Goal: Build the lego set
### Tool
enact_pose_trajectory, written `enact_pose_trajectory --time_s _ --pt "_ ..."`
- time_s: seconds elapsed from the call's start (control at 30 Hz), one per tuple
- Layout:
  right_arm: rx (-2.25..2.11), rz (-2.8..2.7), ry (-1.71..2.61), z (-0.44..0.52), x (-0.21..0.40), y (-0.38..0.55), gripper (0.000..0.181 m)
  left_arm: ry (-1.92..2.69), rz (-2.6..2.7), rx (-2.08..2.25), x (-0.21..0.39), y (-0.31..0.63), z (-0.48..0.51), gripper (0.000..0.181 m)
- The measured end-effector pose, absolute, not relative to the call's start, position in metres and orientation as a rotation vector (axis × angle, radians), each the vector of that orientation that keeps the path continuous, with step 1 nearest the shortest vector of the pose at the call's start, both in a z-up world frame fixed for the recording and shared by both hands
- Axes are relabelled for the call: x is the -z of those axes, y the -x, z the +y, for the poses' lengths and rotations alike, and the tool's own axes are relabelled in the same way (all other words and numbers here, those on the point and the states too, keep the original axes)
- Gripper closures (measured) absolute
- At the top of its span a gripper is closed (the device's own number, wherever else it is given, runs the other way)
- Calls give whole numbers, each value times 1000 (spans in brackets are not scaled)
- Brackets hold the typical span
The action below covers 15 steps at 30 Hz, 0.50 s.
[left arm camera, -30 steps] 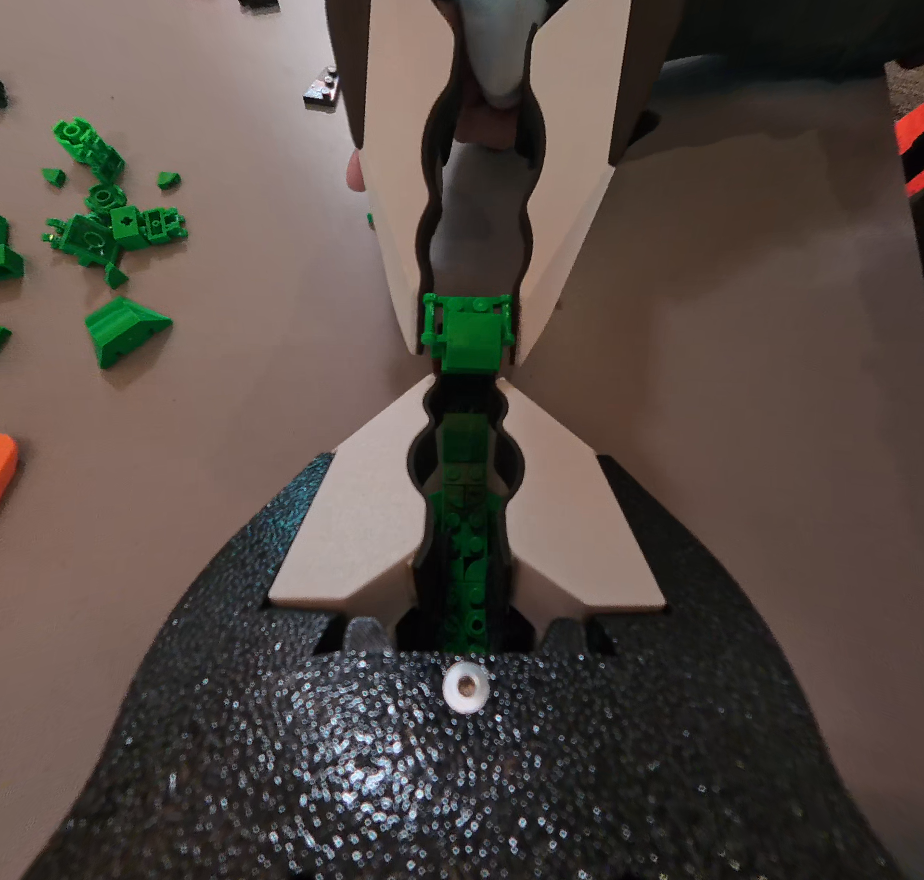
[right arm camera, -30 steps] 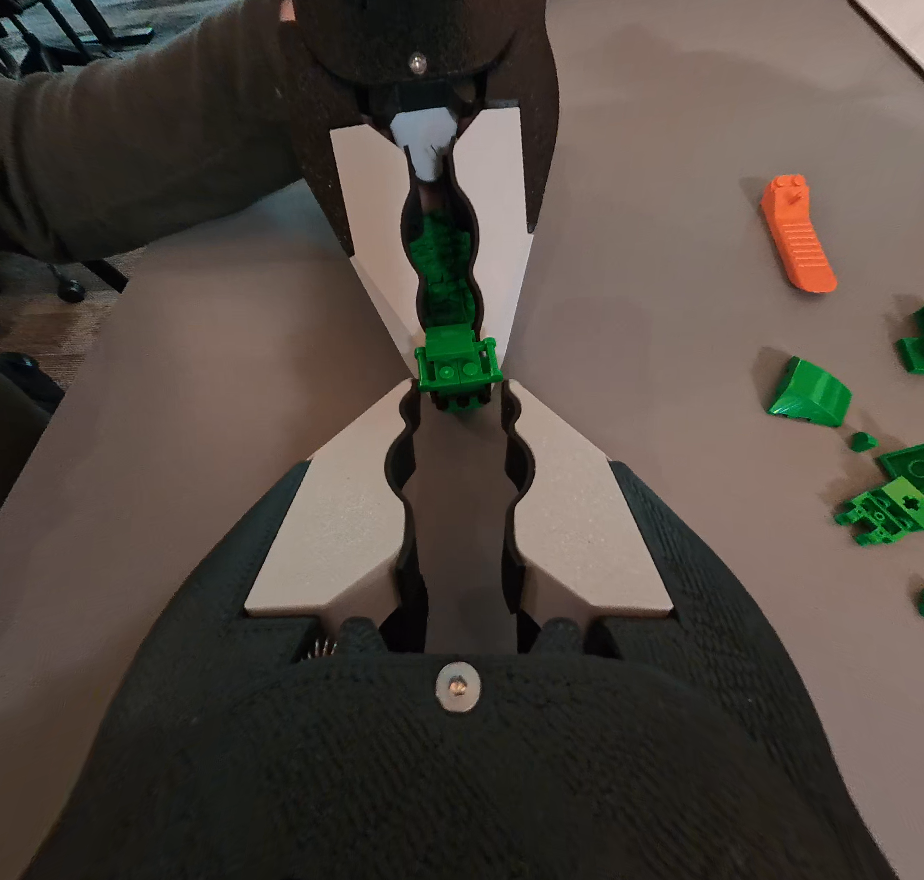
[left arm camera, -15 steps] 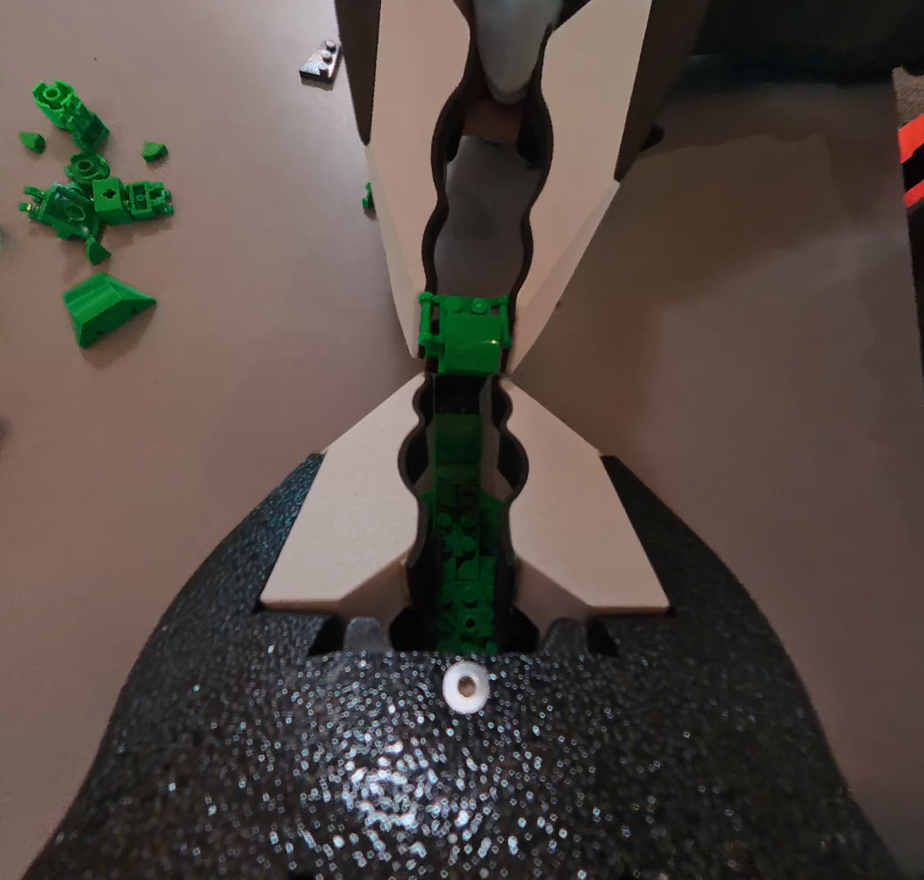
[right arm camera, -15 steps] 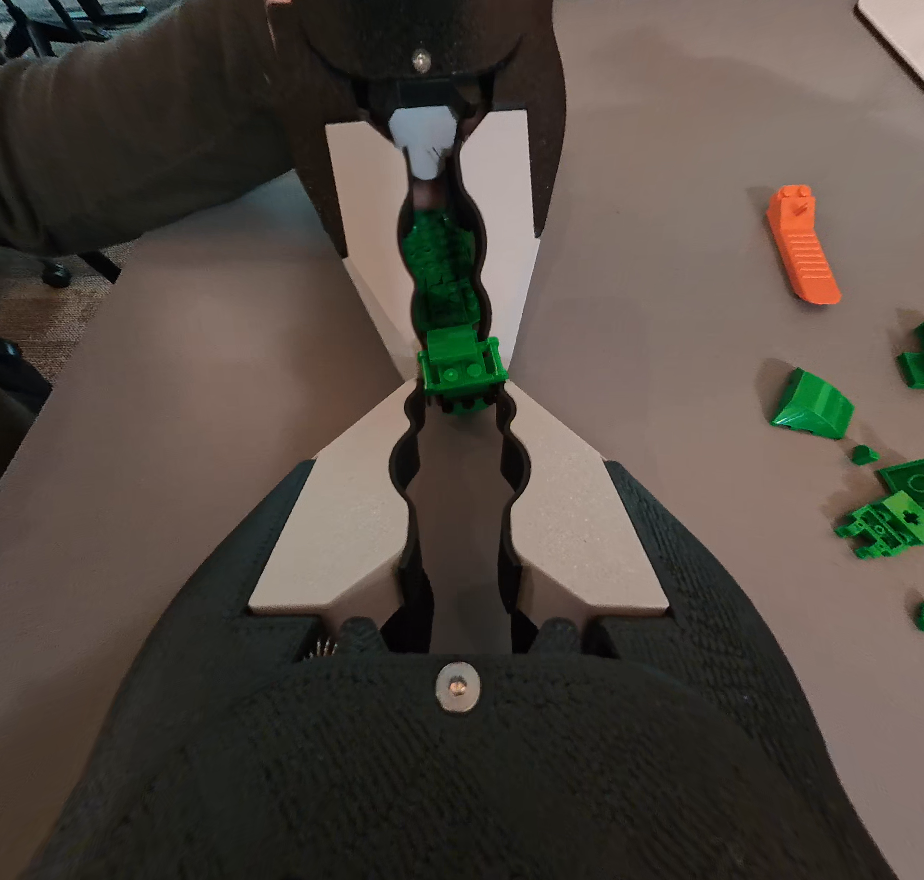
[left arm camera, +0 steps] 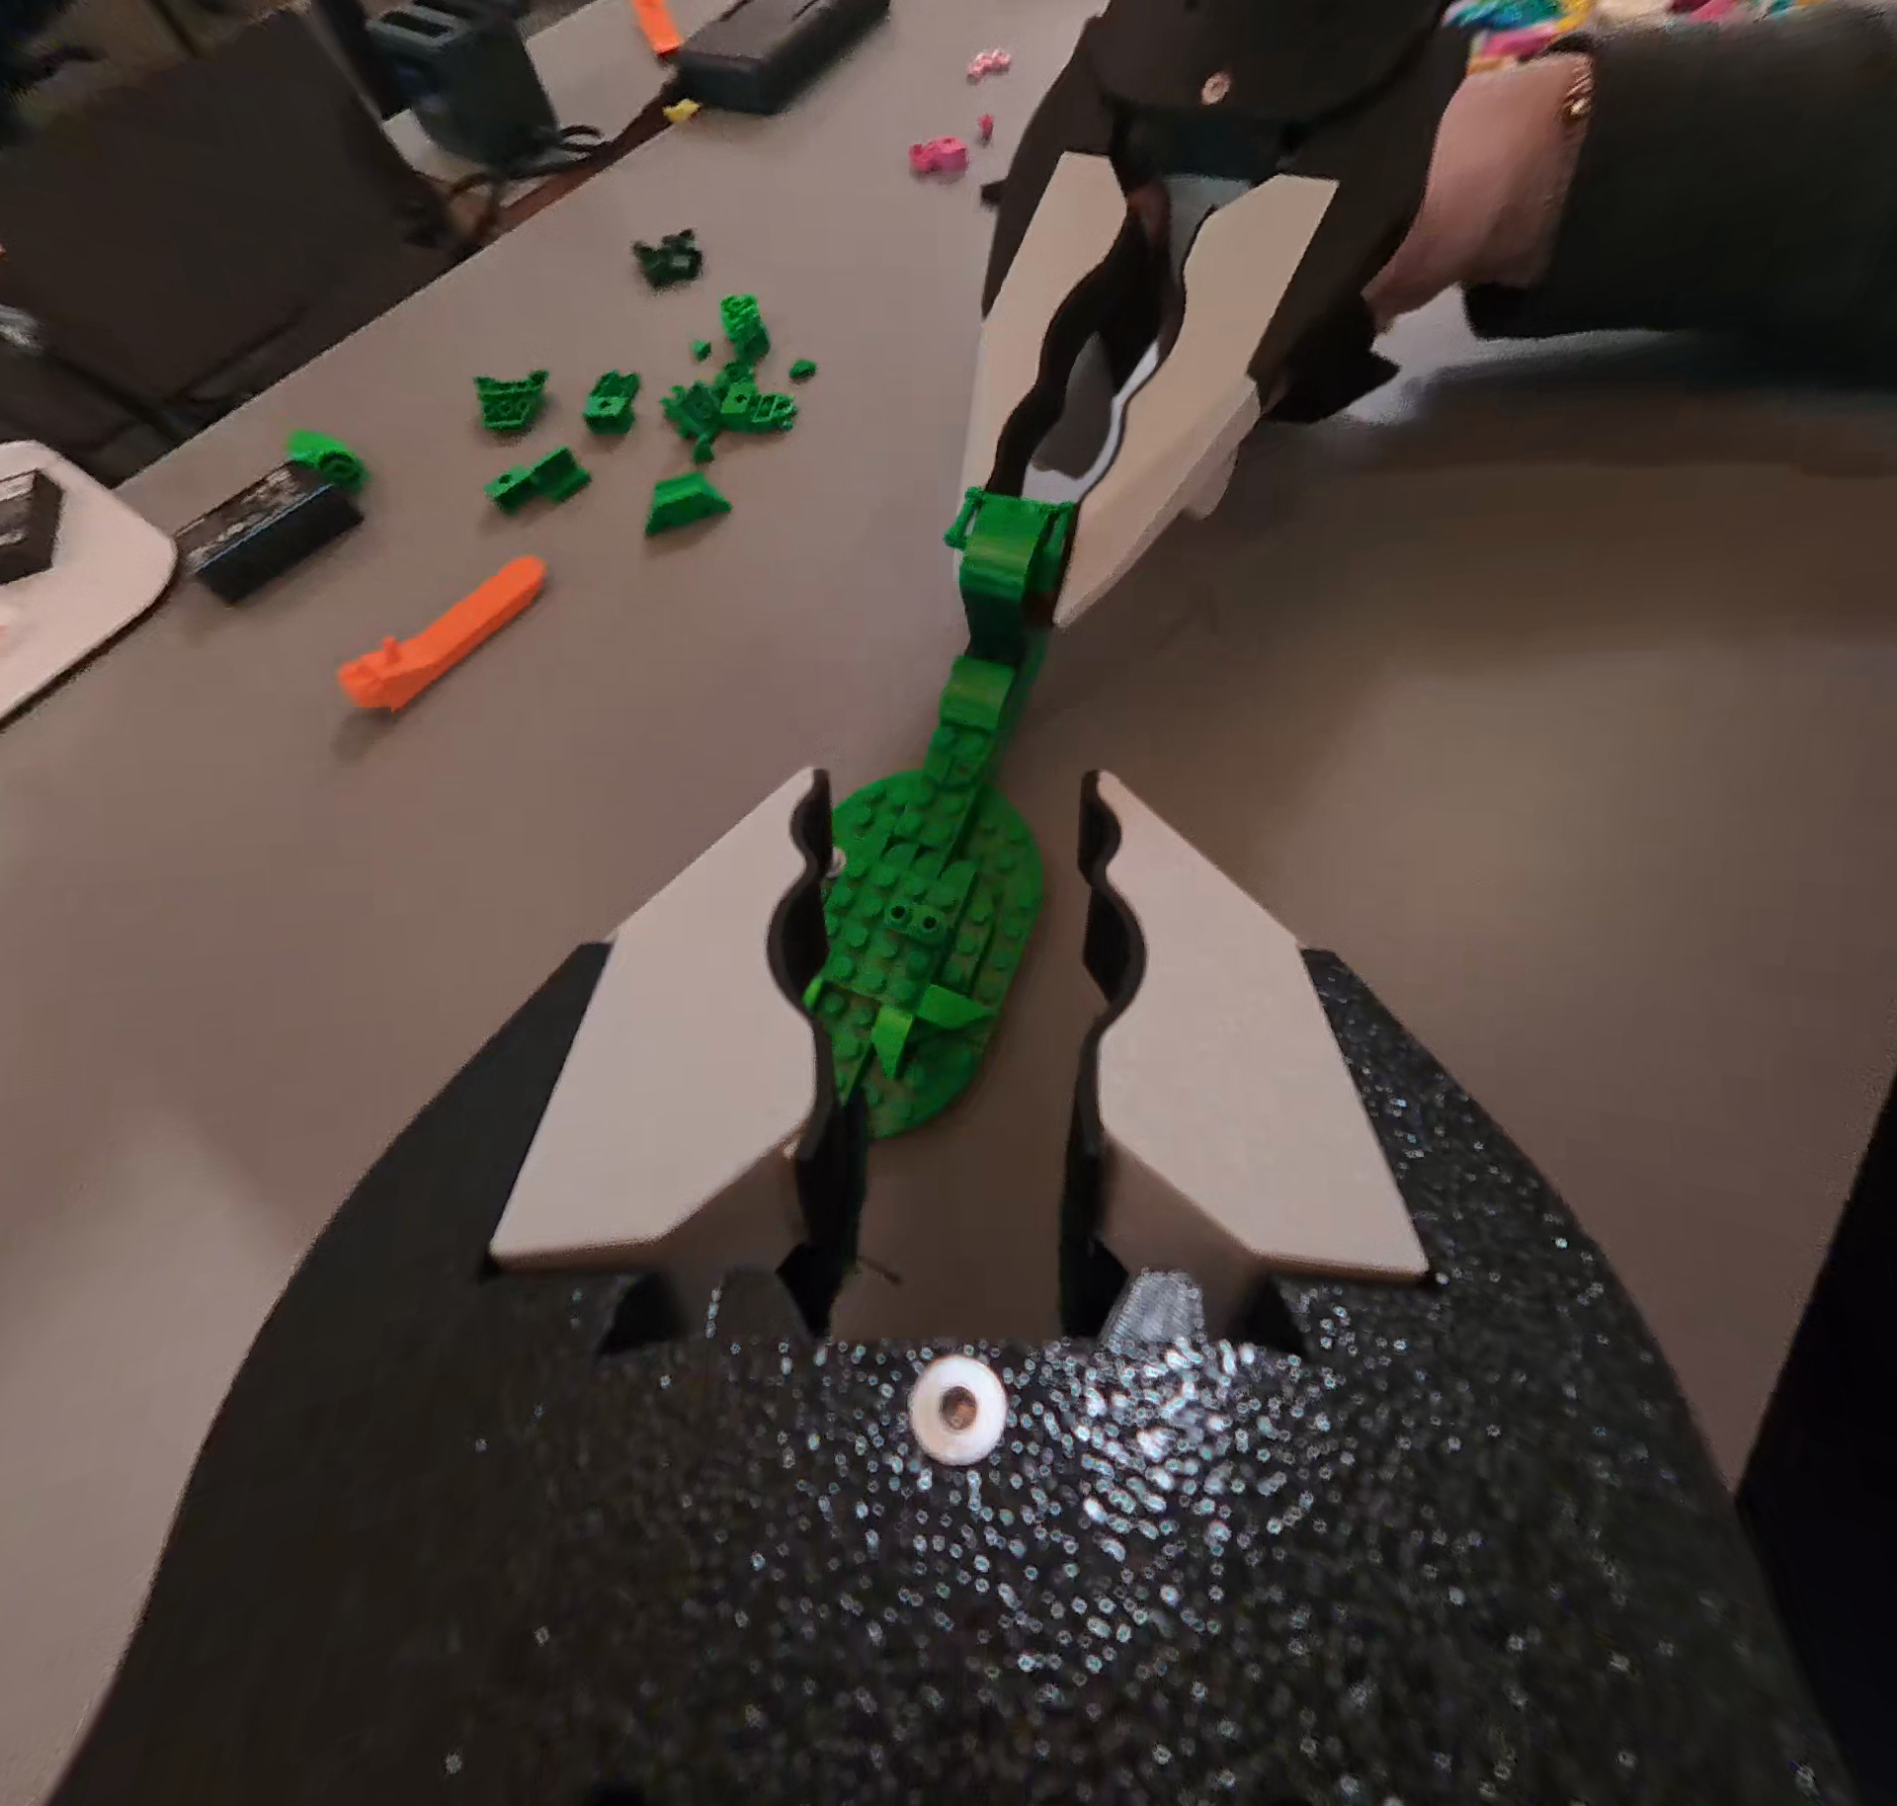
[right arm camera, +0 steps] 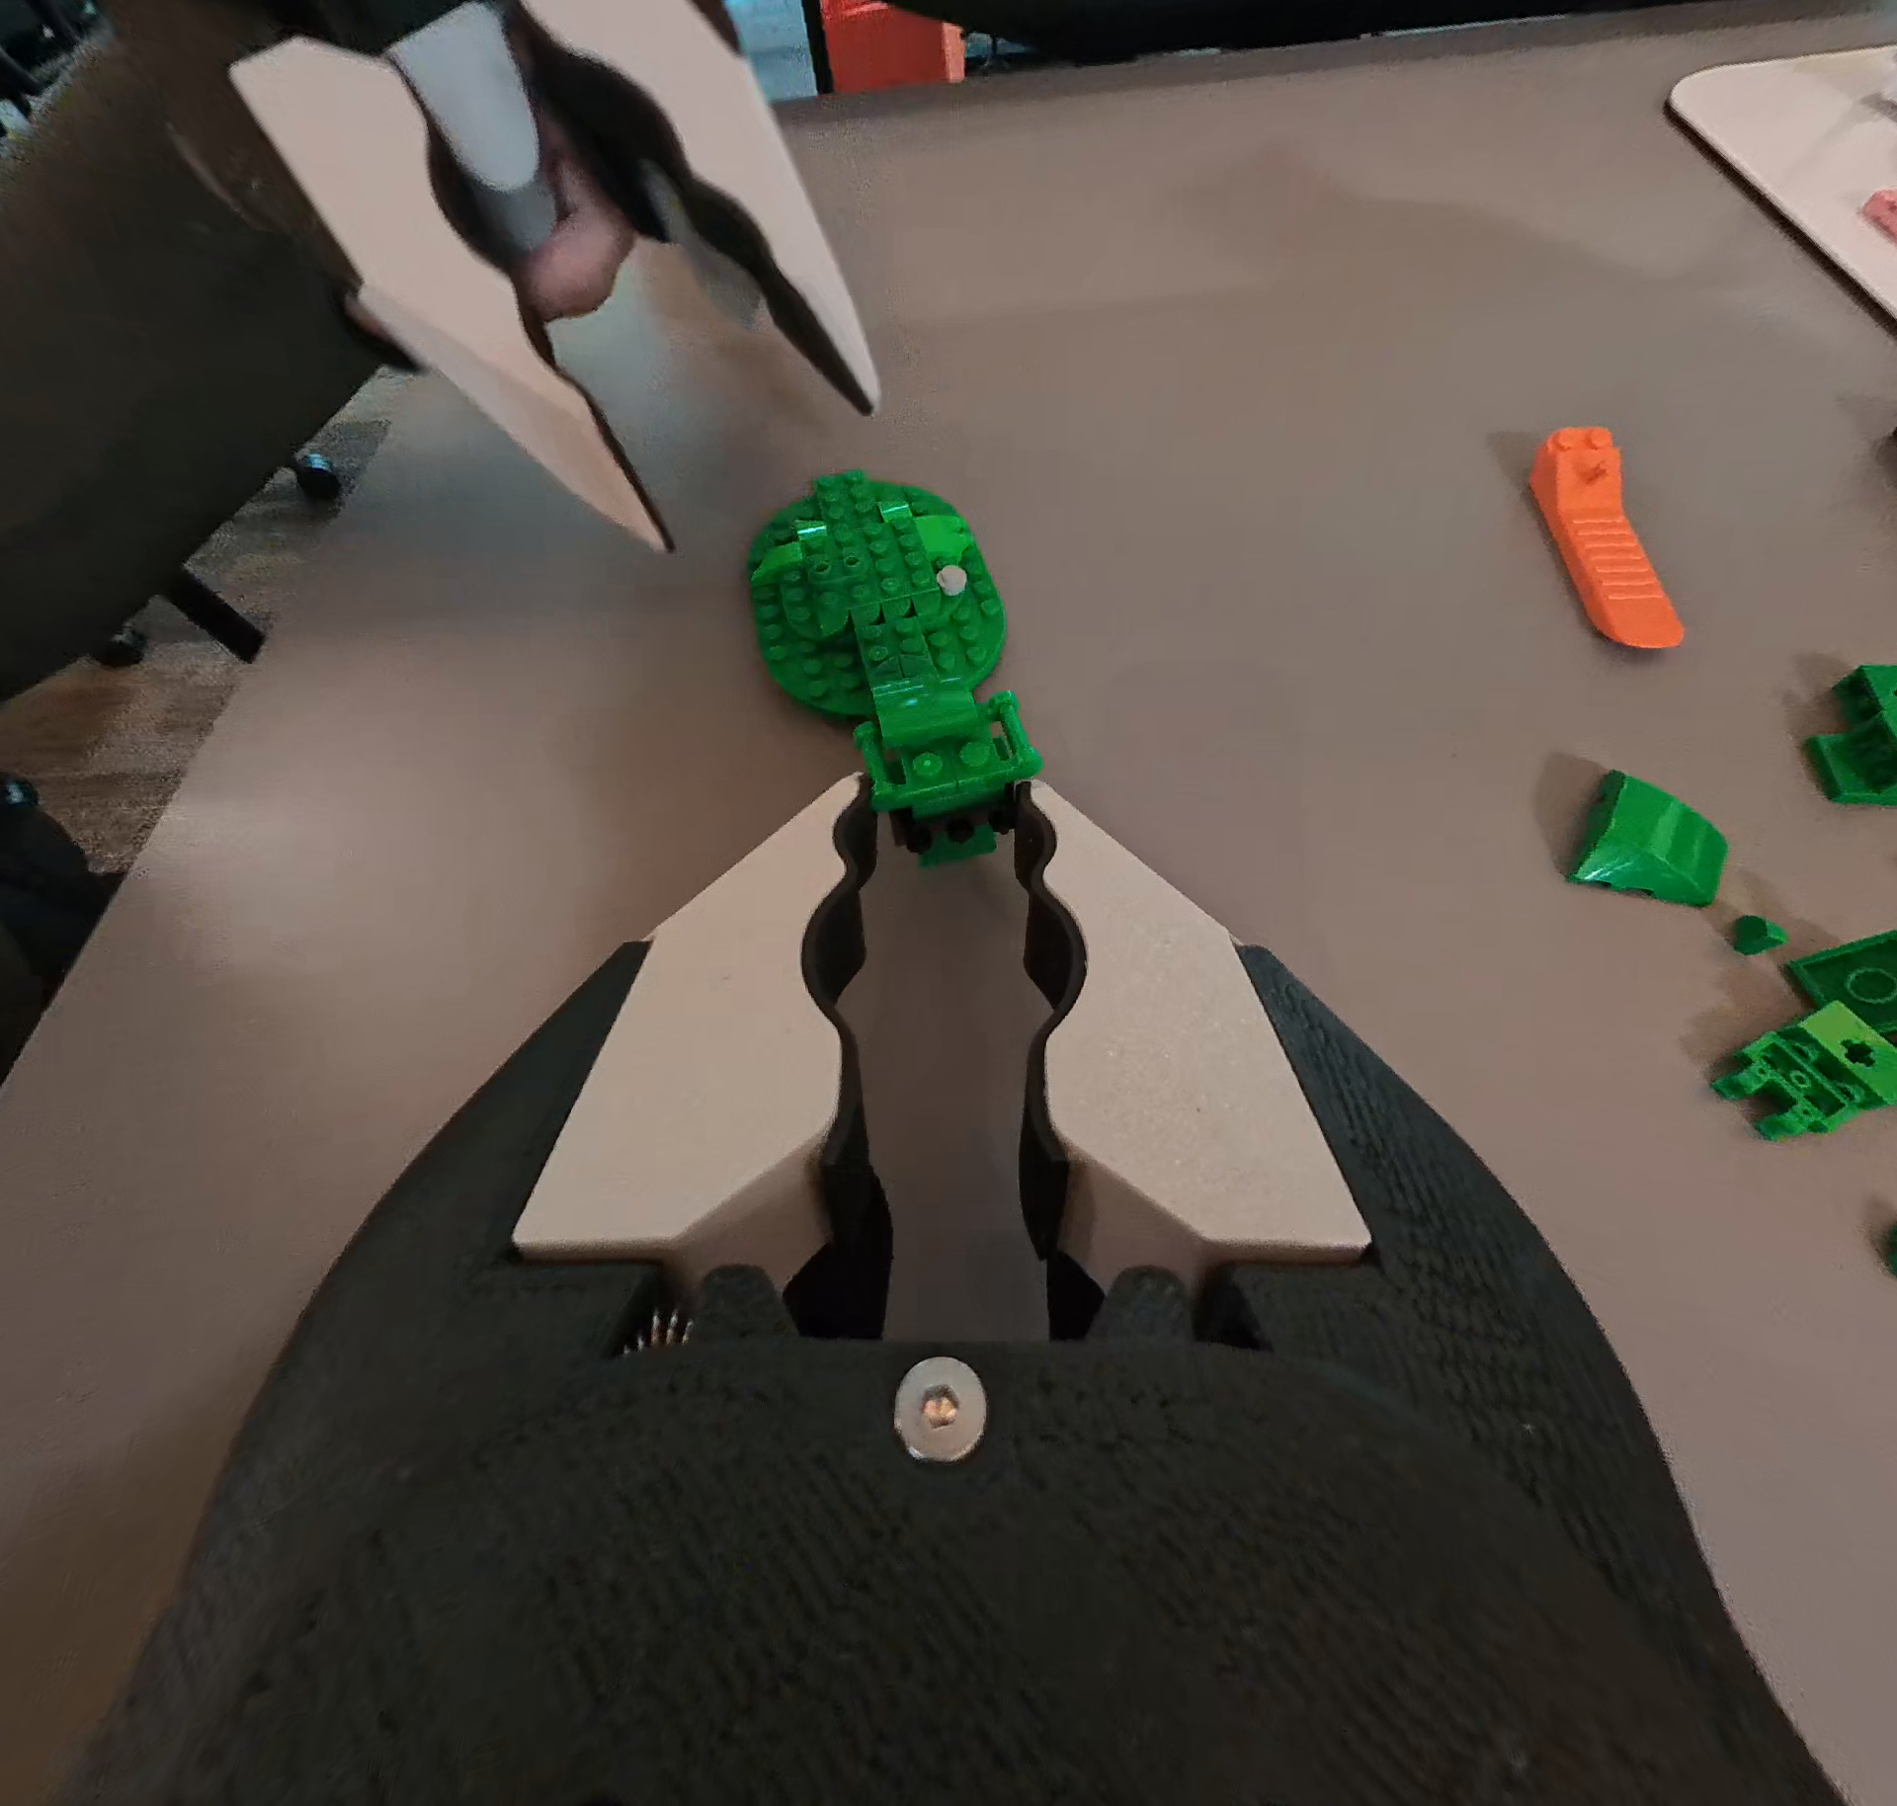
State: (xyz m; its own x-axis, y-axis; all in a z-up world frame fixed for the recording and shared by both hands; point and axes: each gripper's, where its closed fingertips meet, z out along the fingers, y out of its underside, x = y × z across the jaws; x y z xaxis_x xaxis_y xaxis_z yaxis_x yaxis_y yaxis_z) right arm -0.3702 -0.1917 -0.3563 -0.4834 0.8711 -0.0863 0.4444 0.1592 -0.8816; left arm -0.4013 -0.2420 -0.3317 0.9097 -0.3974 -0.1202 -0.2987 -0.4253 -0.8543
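Observation:
The green lego build (left arm camera: 929, 946), an oval studded plate with a narrow neck and a hinged end piece, lies on the grey table. It also shows in the right wrist view (right arm camera: 873, 597). My left gripper (left arm camera: 955, 797) is open and empty, its fingers on either side of the oval plate. In the right wrist view it (right arm camera: 765, 469) hovers above and left of the build. My right gripper (right arm camera: 944, 797) is shut on the build's end piece (right arm camera: 950, 756). In the left wrist view it (left arm camera: 1027, 561) reaches in from the upper right.
An orange brick separator (left arm camera: 441, 633) (right arm camera: 1601, 546) lies on the table. Loose green pieces (left arm camera: 667, 402) (right arm camera: 1648, 843) are scattered beyond it. A black box (left arm camera: 267, 535) and pink pieces (left arm camera: 936, 155) lie farther off. A white mat (right arm camera: 1796, 145) is at the far right. There is about 7 cm between the tips of the two grippers. The right tips stand about 15 cm off the orange brick separator (right arm camera: 1601, 546). Look for it in the left wrist view (left arm camera: 461, 624) too.
My left gripper has opened, let go of the build and pulled back. The build now rests on the table. The right gripper still holds its end piece.

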Motion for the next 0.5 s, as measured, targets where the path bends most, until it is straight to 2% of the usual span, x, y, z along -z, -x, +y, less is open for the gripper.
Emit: enact_pose_trajectory --time_s 0.07,0.13,0.2,0.27,0.5 --pt "-1275 -1982 1253 -194 355 370 157 2063 503 22 340 398 -243 127" --pt "-1274 -1977 1252 -196 355 370 157 2102 522 -94 350 393 -241 107" --pt "-1277 -1970 1255 -196 354 371 157 2156 528 -184 362 389 -238 80" --pt "-1285 -1957 1262 -196 353 372 157 2189 538 -239 372 385 -234 68" --pt "-1285 -1918 1261 -196 345 376 157 2124 516 -438 367 392 -221 94"
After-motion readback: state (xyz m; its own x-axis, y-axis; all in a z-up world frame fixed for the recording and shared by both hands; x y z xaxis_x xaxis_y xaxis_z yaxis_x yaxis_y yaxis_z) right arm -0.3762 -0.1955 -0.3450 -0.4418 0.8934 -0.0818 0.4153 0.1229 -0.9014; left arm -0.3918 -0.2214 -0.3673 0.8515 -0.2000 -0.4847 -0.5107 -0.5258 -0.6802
